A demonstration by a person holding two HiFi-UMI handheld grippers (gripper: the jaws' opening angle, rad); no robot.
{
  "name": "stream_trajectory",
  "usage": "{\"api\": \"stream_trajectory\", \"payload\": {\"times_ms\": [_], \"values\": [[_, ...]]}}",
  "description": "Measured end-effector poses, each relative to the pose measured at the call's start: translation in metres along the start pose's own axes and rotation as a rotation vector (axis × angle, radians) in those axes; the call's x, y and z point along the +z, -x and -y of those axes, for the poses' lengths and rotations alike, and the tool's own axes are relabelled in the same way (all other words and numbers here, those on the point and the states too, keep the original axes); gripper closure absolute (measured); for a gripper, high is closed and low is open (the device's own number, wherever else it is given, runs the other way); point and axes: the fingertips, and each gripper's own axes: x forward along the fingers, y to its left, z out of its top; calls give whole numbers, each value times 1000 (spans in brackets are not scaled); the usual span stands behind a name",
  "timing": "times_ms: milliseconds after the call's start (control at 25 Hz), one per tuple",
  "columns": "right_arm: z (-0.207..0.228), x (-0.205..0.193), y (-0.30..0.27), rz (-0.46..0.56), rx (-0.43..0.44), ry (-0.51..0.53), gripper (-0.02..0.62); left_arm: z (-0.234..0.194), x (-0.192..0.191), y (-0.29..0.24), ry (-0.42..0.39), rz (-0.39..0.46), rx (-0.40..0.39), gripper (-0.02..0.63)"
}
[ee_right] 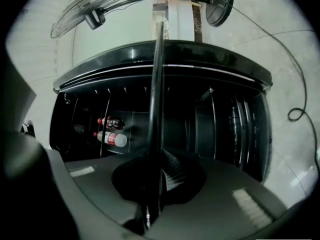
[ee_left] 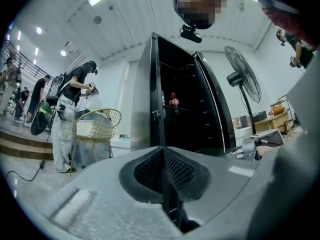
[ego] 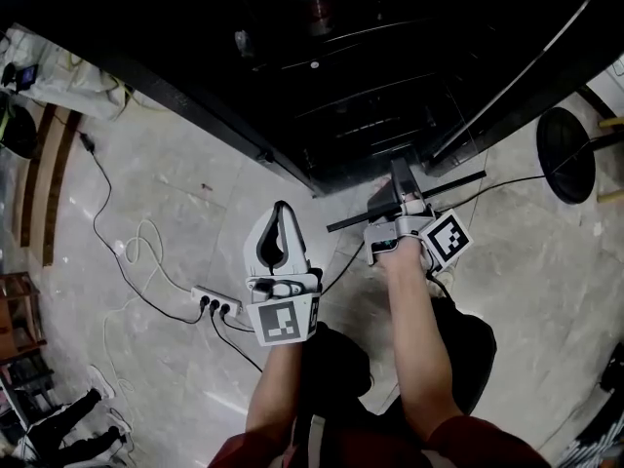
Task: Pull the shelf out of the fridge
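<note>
The black fridge [ego: 341, 86] stands open with a dark inside. A thin dark shelf [ego: 450, 184] shows edge-on as a bar across the fridge's front lower edge. My right gripper [ego: 398, 191] is shut on that shelf. In the right gripper view the shelf [ee_right: 157, 84] runs as a narrow black strip from the right gripper [ee_right: 158, 160] toward the fridge [ee_right: 165, 59]. My left gripper [ego: 281, 211] hangs left of it over the floor, shut and holding nothing. In the left gripper view the left gripper [ee_left: 162, 153] has its pads together, and the fridge [ee_left: 175, 109] rises behind.
Bottles [ee_right: 112, 138] lie inside the fridge. A power strip [ego: 216, 303] and cables lie on the pale floor at left. A fan base [ego: 565, 154] sits right of the fridge. The left gripper view shows a fan [ee_left: 243, 79], a yellow wire chair [ee_left: 97, 126] and people.
</note>
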Motion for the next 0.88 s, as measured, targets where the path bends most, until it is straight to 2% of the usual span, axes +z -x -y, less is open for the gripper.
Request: {"api": "stream_trajectory", "payload": {"times_ms": [280,480,680,880], "values": [[-27,-3,35,-15,-76,37,589,0,34,19,34,-54,15,606],[-64,-1,71,-7,-113,14,589,1,74,41,53,-90,28,606],[-110,0,107,-8,-171,10,589,7,135,58,50,-102,17,606],[-179,-1,137,-6,-187,16,589,6,209,76,47,-118,6,606]]}}
